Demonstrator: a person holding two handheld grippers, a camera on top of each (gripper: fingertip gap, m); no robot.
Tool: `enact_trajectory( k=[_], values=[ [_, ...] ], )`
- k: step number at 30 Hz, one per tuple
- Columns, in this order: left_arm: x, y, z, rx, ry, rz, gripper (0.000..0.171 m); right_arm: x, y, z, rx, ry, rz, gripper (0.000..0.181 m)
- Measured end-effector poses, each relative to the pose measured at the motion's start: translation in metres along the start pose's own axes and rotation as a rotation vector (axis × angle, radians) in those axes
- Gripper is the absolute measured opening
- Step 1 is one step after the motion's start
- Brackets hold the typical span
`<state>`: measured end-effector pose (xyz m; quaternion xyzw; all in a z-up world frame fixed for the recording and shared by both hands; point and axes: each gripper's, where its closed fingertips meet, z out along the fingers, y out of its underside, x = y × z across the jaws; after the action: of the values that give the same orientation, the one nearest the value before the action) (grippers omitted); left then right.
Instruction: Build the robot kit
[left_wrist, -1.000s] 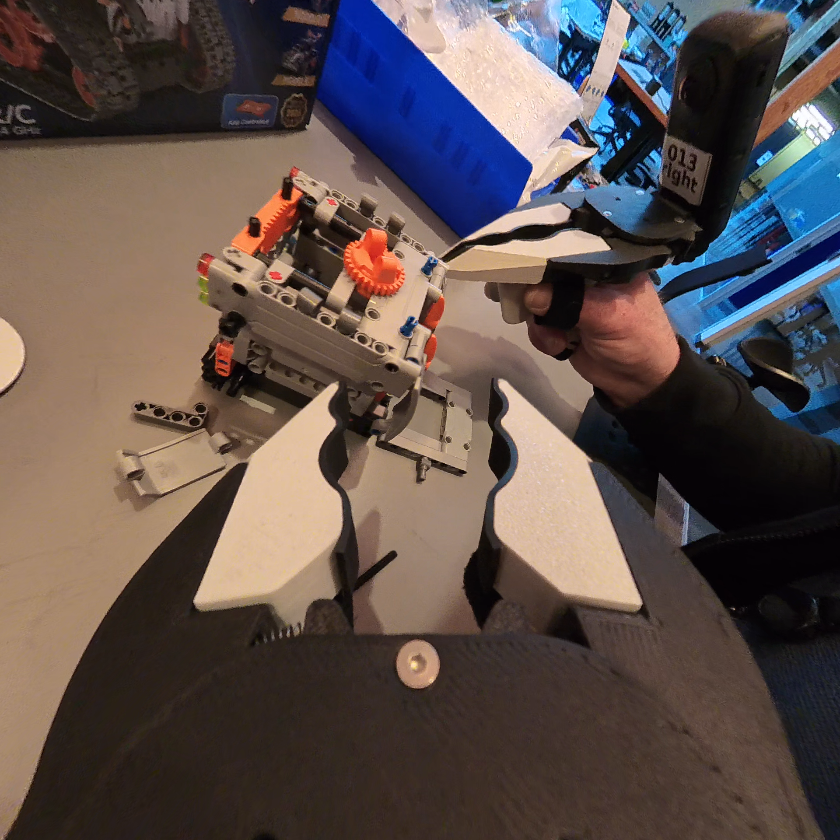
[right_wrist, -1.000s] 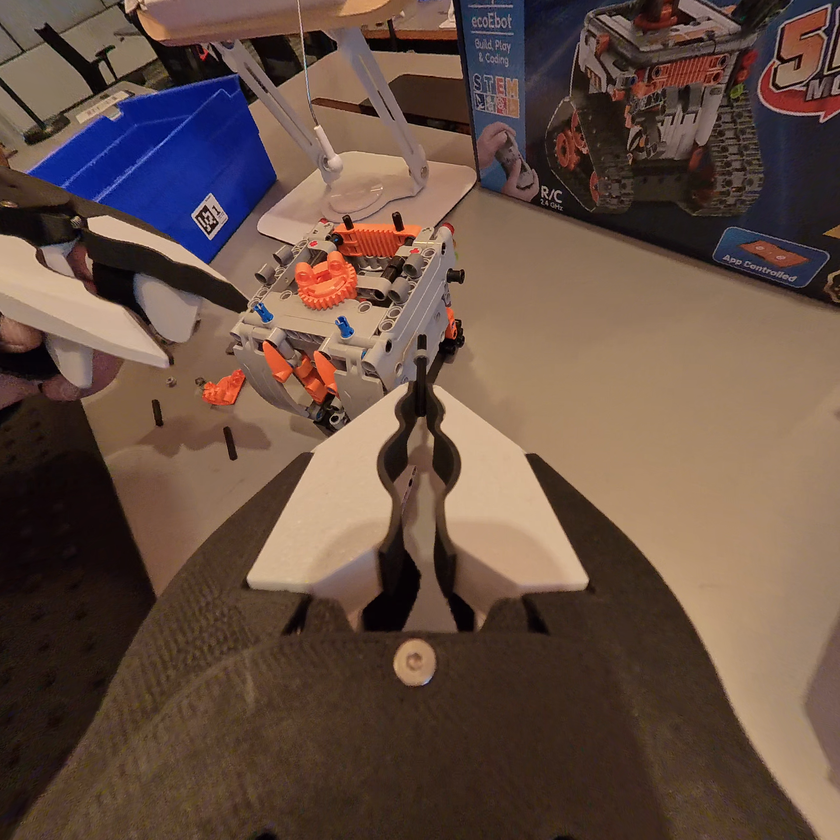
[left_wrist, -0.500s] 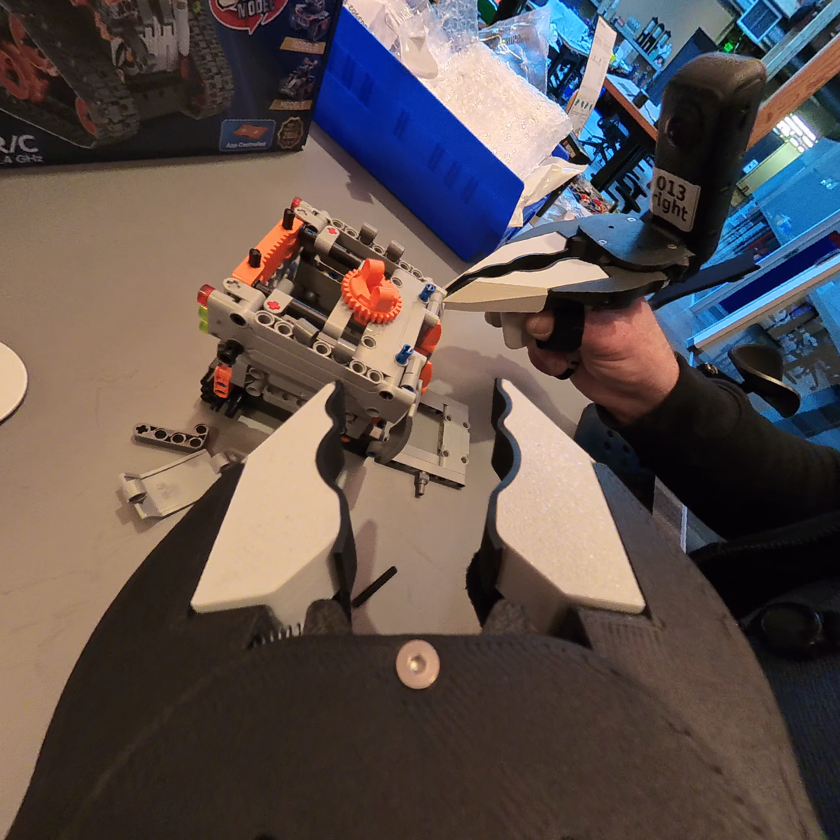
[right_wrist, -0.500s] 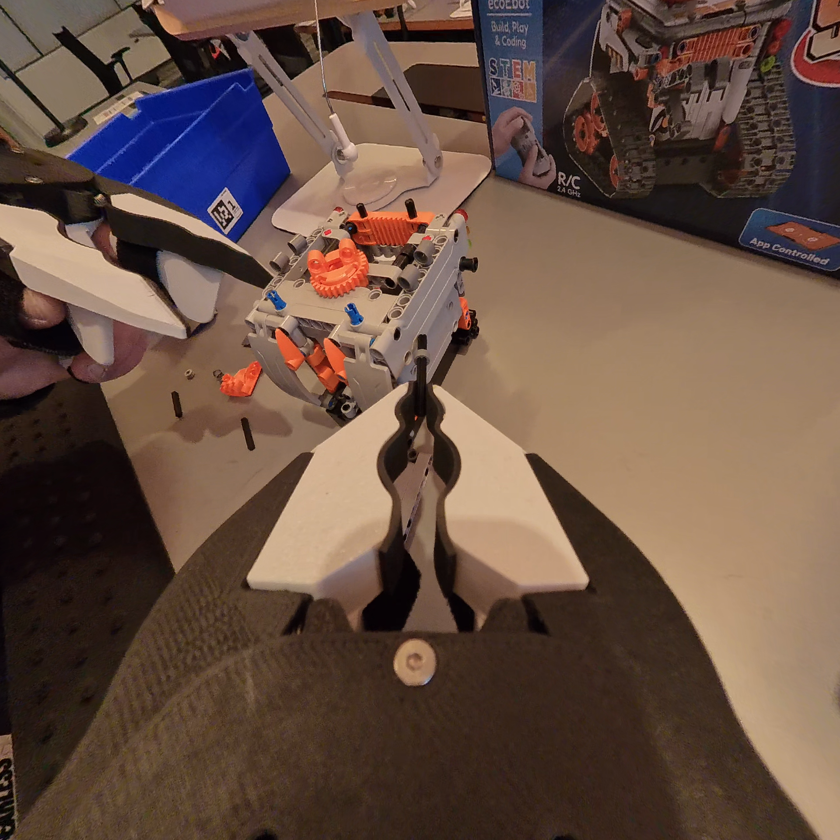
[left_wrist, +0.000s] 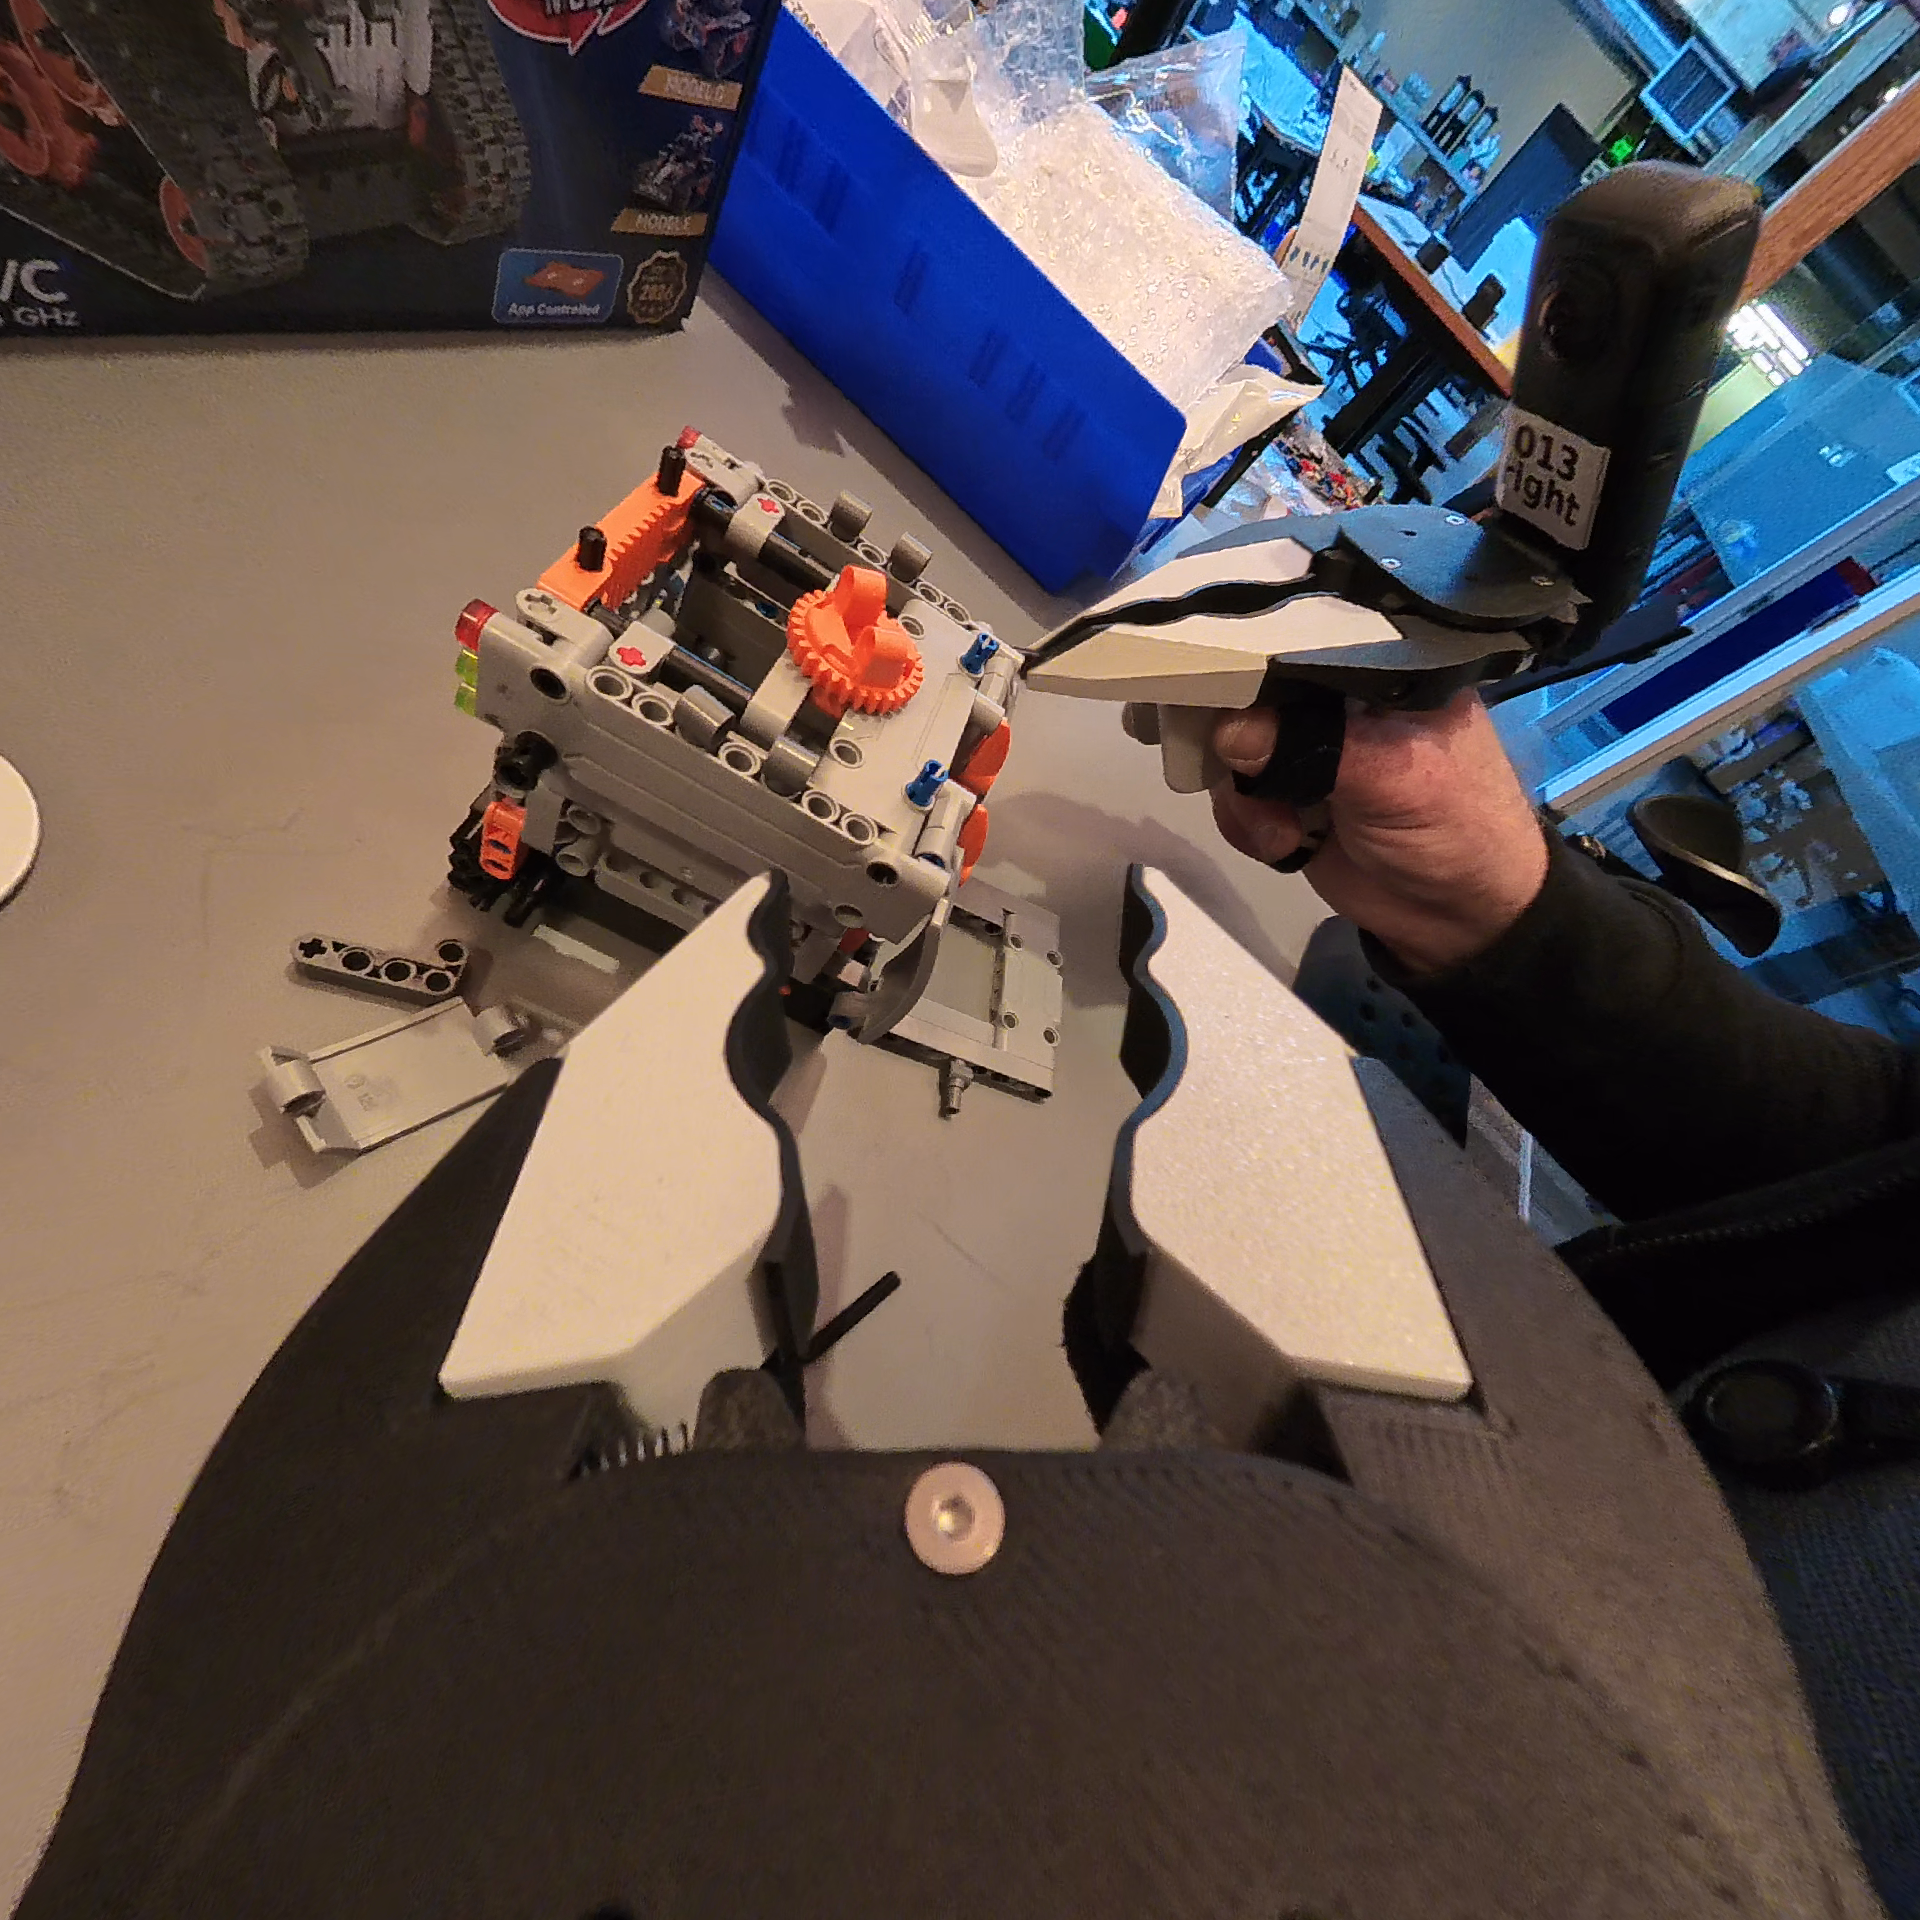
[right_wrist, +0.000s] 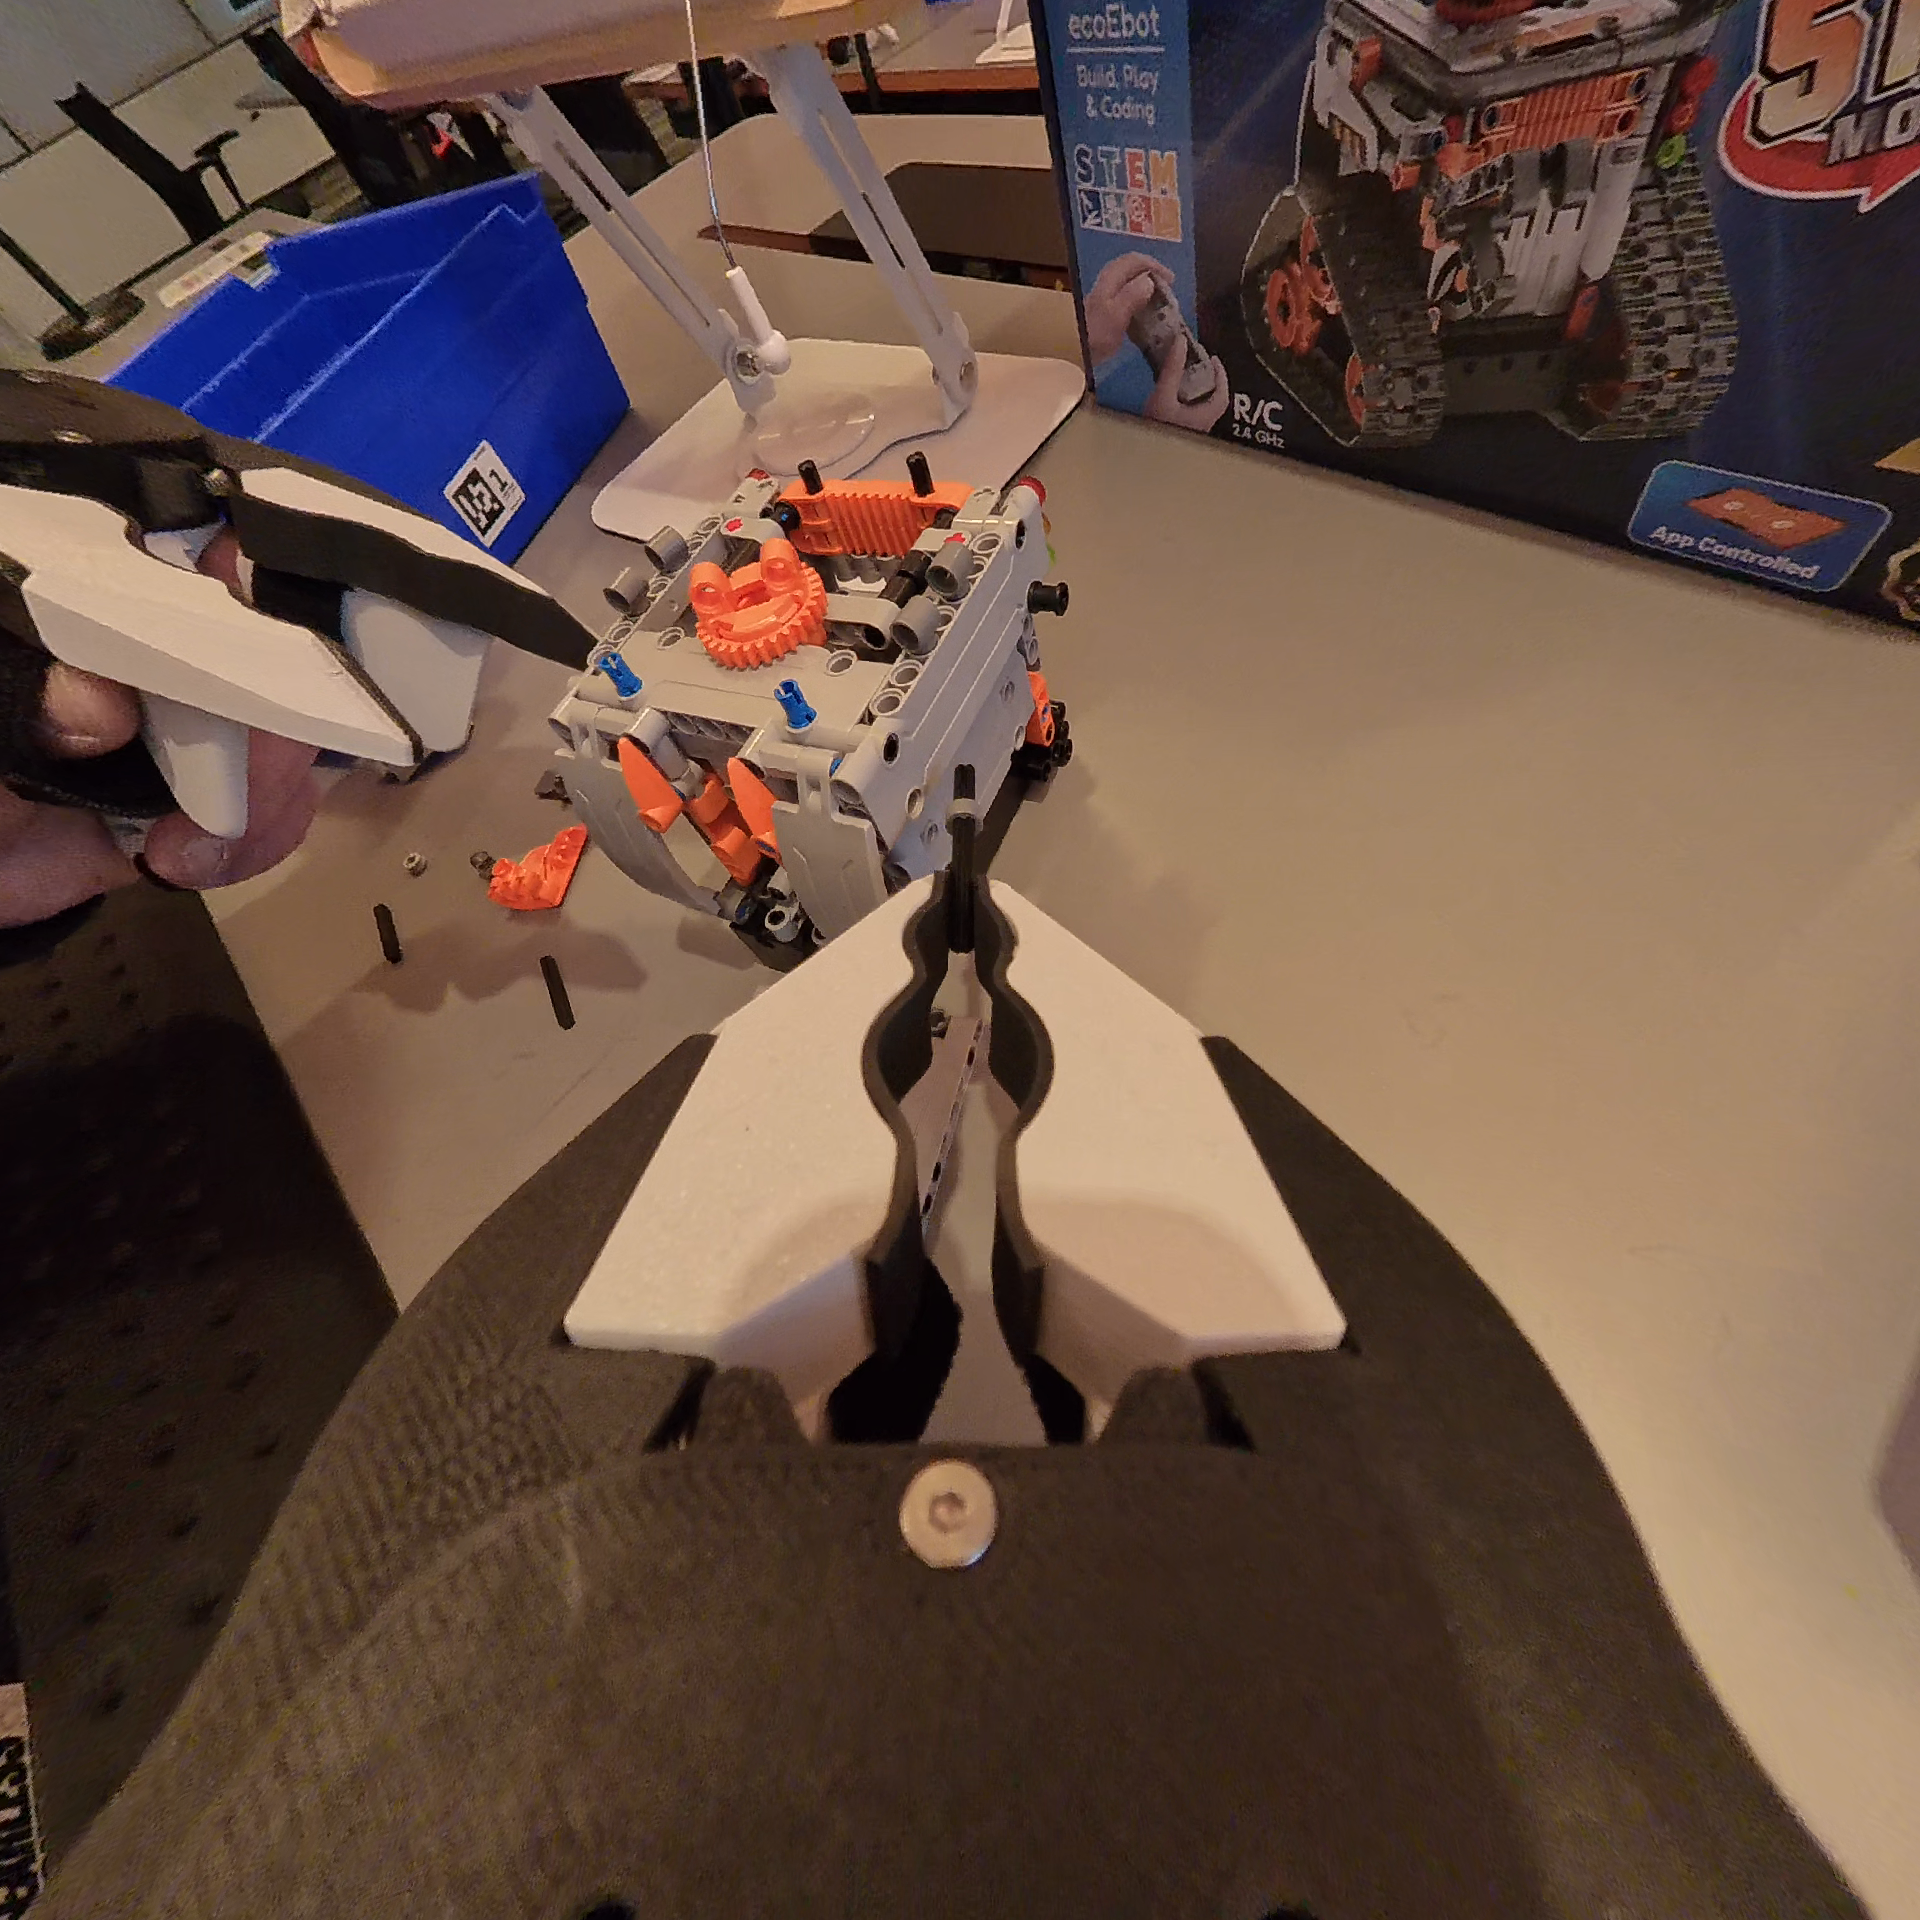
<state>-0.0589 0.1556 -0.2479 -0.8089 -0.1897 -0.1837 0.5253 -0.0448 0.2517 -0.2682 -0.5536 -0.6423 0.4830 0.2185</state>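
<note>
Left tool (left_wrist: 951, 914) gaping wide, empty, low centre of frame, just short of grey-orange block model (left_wrist: 727, 707) on surface (left_wrist: 208, 623). Right tool (right_wrist: 961, 914) pinched onto thin black pin (right_wrist: 962, 862), tip beside model's near corner.

The brick model (left_wrist: 727, 717) sits in the middle of the table (left_wrist: 208, 520). The big box (right_wrist: 1507, 239) stands behind it, the bin (left_wrist: 935, 312) beside it. Small loose parts (left_wrist: 379, 961) lie close by.

Wrist views face-on, sharing brick model (left_wrist: 727, 717)
</note>
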Motion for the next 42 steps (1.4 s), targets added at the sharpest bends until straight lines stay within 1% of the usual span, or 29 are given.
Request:
enact_trajectory(
  k=[6,11,18,22,24,27,30,33,36,38,40,42],
  values=[
    [0.010,0.004,0.007,-0.002,0.028,0.003,0.061,-0.004,0.000,0.004,-0.004,-0.002,0.000,0.000],
    [0.014,0.006,0.008,0.002,0.050,-0.006,0.061,0.000,-0.001,0.007,-0.012,0.008,-0.002,0.000],
    [0.008,0.005,-0.001,0.027,0.035,-0.012,0.059,0.003,-0.003,0.004,-0.005,0.022,0.003,0.000],
    [0.020,0.008,0.007,0.025,0.067,0.001,0.060,0.002,0.001,0.008,-0.023,0.002,0.023,0.000],
    [0.025,0.009,0.012,0.027,0.062,0.023,0.061,0.005,0.003,0.010,-0.035,0.007,0.028,0.000],
    [0.034,0.010,0.017,0.041,0.101,0.009,0.061,0.011,0.003,0.011,-0.046,0.012,0.038,0.000],
    [0.035,0.012,0.019,0.046,0.112,0.013,0.061,0.016,0.003,0.013,-0.062,0.009,0.045,0.000],
    [0.028,0.008,0.010,0.081,0.086,0.021,0.061,0.021,0.002,0.011,-0.069,0.027,0.043,0.000],
    [0.008,0.001,-0.002,0.111,0.027,0.025,0.064,0.024,0.001,0.006,-0.068,0.045,0.044,0.000],
    [-0.006,-0.007,-0.005,0.117,-0.013,0.059,0.067,0.024,0.002,0.003,-0.070,0.056,0.044,0.000],
    [-0.022,-0.012,-0.003,0.094,-0.068,0.108,0.076,0.023,0.003,0.001,-0.066,0.062,0.053,0.000],
    [-0.031,-0.022,0.001,0.094,-0.083,0.144,0.084,0.020,0.007,-0.001,-0.070,0.079,0.055,0.000]
  ],
)
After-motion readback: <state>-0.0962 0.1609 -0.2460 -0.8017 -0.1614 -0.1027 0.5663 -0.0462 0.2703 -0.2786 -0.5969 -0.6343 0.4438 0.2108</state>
